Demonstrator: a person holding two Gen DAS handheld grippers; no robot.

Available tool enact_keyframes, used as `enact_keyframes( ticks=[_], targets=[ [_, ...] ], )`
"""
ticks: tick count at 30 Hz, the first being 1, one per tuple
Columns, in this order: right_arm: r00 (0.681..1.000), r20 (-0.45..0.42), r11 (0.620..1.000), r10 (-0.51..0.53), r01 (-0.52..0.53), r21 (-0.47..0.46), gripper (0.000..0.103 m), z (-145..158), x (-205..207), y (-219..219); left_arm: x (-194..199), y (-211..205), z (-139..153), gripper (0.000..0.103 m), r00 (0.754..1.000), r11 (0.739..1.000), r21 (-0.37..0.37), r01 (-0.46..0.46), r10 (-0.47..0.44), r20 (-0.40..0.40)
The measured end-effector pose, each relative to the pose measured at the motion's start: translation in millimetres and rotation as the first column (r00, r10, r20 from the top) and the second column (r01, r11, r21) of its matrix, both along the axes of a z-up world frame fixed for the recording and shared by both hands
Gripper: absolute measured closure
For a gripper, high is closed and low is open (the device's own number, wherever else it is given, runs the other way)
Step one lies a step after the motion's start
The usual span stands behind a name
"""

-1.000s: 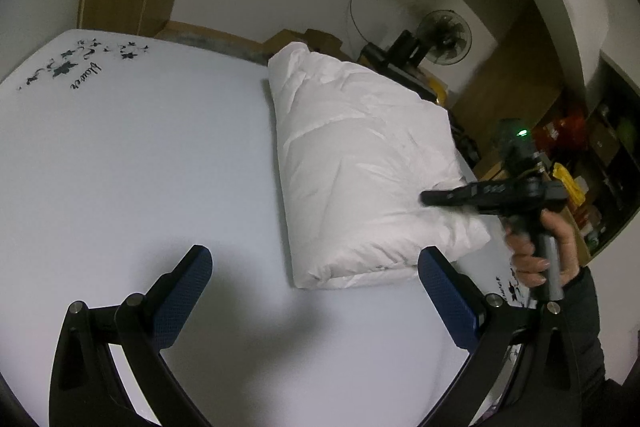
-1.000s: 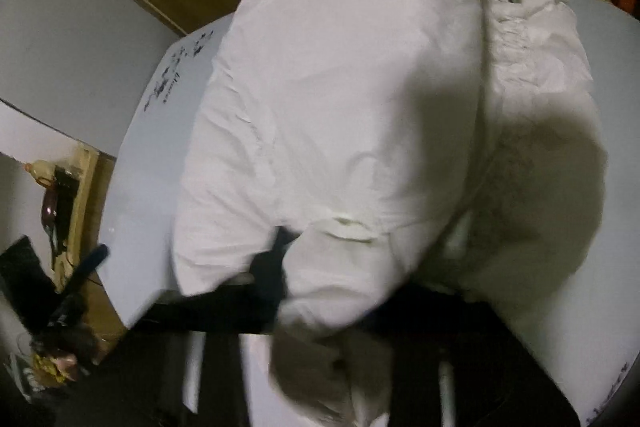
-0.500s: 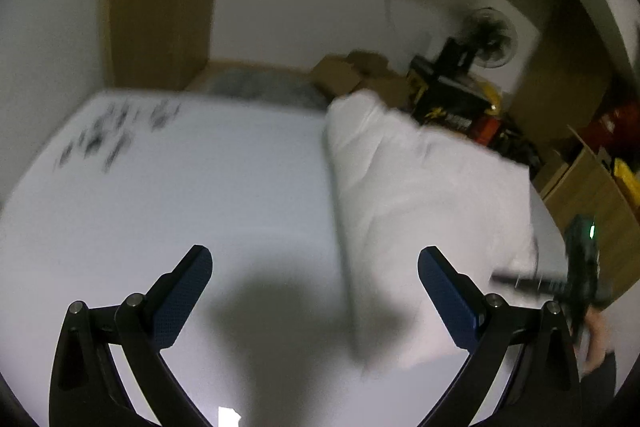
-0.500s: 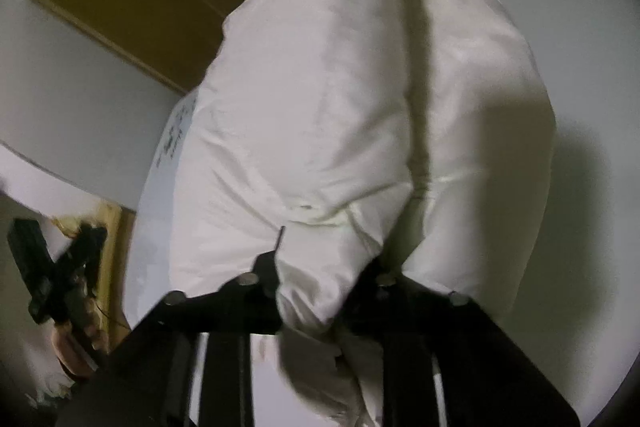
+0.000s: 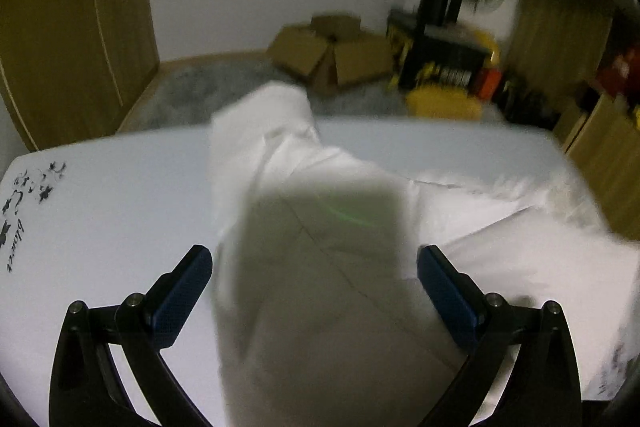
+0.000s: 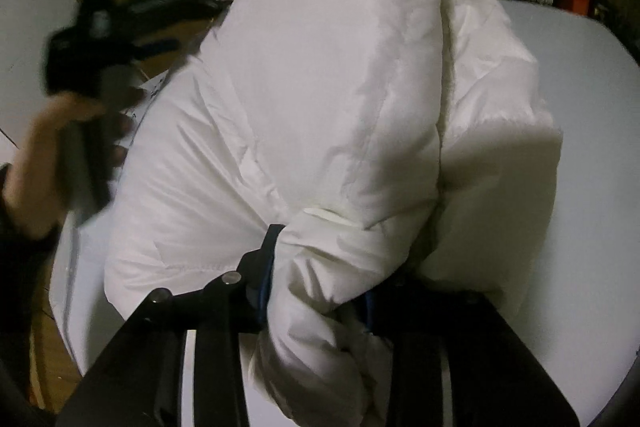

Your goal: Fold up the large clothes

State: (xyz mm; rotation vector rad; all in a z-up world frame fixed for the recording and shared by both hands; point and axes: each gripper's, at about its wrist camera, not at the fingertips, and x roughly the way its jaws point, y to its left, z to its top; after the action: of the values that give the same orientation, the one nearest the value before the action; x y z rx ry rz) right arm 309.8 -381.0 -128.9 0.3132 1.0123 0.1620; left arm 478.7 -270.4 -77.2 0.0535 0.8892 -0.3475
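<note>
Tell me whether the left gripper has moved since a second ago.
Yes. In the right wrist view the left gripper has come up from the lower left edge to the upper left, close to the white padded garment on the table.

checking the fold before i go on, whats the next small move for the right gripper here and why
Probably finish opening the right gripper and draw it back off the white padded jacket. Its jaws are opening, but a bunched corner of the jacket sits between them. The jacket lies doubled over on the white table, and the left gripper is open above it, holding nothing.
</note>
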Motion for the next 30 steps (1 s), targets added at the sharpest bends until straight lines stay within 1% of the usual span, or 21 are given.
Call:
enact_keyframes(
  ticks=[4, 8, 11, 13, 14, 15, 16, 17, 18, 19, 20, 21, 22, 23, 24, 25, 26, 28, 29, 30],
  targets=[
    [1.0, 0.006, 1.0, 0.015, -0.015, 0.019, 0.067, 0, 2, -12, 2, -5, -29, 0.0, 1.0, 0.999, 0.04, -0.029, 0.029, 0.009],
    [1.0, 0.006, 0.999, 0.015, -0.016, 0.047, 0.067, 0, 4, -25, 4, -8, -49, 0.0, 0.998, 0.995, 0.085, -0.059, 0.057, 0.021],
    [1.0, 0.008, 1.0, 0.0, 0.0, 0.014, 0.066, 1, 4, -29, 7, -10, -55, 0.0, 0.998, 0.992, 0.107, -0.061, 0.061, 0.008],
    [1.0, 0.022, 1.0, -0.009, 0.009, -0.019, 0.064, 5, 0, -24, 7, -6, -55, 0.0, 0.999, 0.995, 0.092, -0.049, 0.051, -0.016],
    [1.0, 0.013, 0.999, -0.021, 0.022, -0.044, 0.063, 12, -4, -21, 8, 0, -52, 0.0, 0.998, 0.997, 0.067, -0.03, 0.034, -0.053],
    [0.999, 0.0, 0.997, -0.04, 0.04, -0.061, 0.062, 19, -9, -22, 7, 4, -46, 0.0, 0.997, 0.999, 0.048, -0.019, 0.023, -0.073],
    [0.998, -0.001, 0.996, -0.058, 0.058, -0.072, 0.061, 31, -17, -25, 5, 13, -35, 0.0, 0.997, 1.0, 0.019, -0.014, 0.016, -0.076],
    [0.995, 0.052, 0.993, -0.087, 0.091, -0.075, 0.054, 53, -30, -30, 3, 21, -19, 0.0, 0.999, 1.0, 0.003, -0.015, 0.015, -0.035],
    [0.986, 0.12, 0.989, -0.118, 0.127, -0.071, 0.05, 70, -39, -35, 4, 26, -6, 0.0, 1.0, 1.0, -0.001, -0.015, 0.015, 0.005],
    [0.963, 0.216, 0.981, -0.16, 0.18, -0.077, 0.044, 94, -48, -38, 3, 32, 8, 0.0, 0.999, 1.0, -0.009, -0.013, 0.014, 0.049],
    [0.939, 0.285, 0.967, -0.194, 0.233, -0.107, 0.044, 113, -50, -40, 3, 34, 17, 0.0, 0.998, 1.0, -0.016, -0.01, 0.011, 0.069],
    [0.926, 0.312, 0.954, -0.213, 0.266, -0.139, 0.044, 123, -46, -39, 4, 33, 21, 0.0, 0.997, 1.0, -0.009, -0.011, 0.011, 0.073],
    [0.921, 0.322, 0.945, -0.217, 0.282, -0.168, 0.044, 130, -34, -38, 7, 31, 23, 0.0, 0.997, 1.0, 0.003, -0.016, 0.016, 0.073],
    [0.921, 0.329, 0.947, -0.208, 0.274, -0.167, 0.044, 132, -21, -33, 11, 28, 21, 0.0, 0.998, 1.0, 0.013, -0.017, 0.016, 0.067],
    [0.93, 0.32, 0.953, -0.179, 0.245, -0.178, 0.044, 127, -4, -28, 12, 25, 19, 0.0, 0.998, 1.0, 0.021, -0.02, 0.019, 0.058],
    [0.942, 0.295, 0.951, -0.16, 0.227, -0.211, 0.044, 119, 11, -24, 16, 24, 15, 0.0, 0.998, 0.999, 0.028, -0.031, 0.029, 0.046],
    [0.953, 0.261, 0.934, -0.151, 0.224, -0.279, 0.044, 102, 28, -21, 21, 22, 6, 0.0, 0.999, 0.999, 0.025, -0.035, 0.034, 0.022],
    [0.969, 0.19, 0.9, -0.156, 0.219, -0.378, 0.044, 70, 38, -17, 26, 15, -5, 0.0, 0.999, 1.0, 0.01, -0.029, 0.029, -0.017],
    [0.97, 0.186, 0.895, -0.154, 0.217, -0.39, 0.041, 57, 36, -12, 28, 9, -13, 0.0, 1.0, 1.0, 0.006, -0.009, 0.009, -0.027],
    [0.968, 0.196, 0.894, -0.158, 0.224, -0.388, 0.036, 48, 31, -14, 29, 4, -19, 0.0, 1.0, 1.0, 0.018, 0.004, -0.004, -0.03]
  ],
)
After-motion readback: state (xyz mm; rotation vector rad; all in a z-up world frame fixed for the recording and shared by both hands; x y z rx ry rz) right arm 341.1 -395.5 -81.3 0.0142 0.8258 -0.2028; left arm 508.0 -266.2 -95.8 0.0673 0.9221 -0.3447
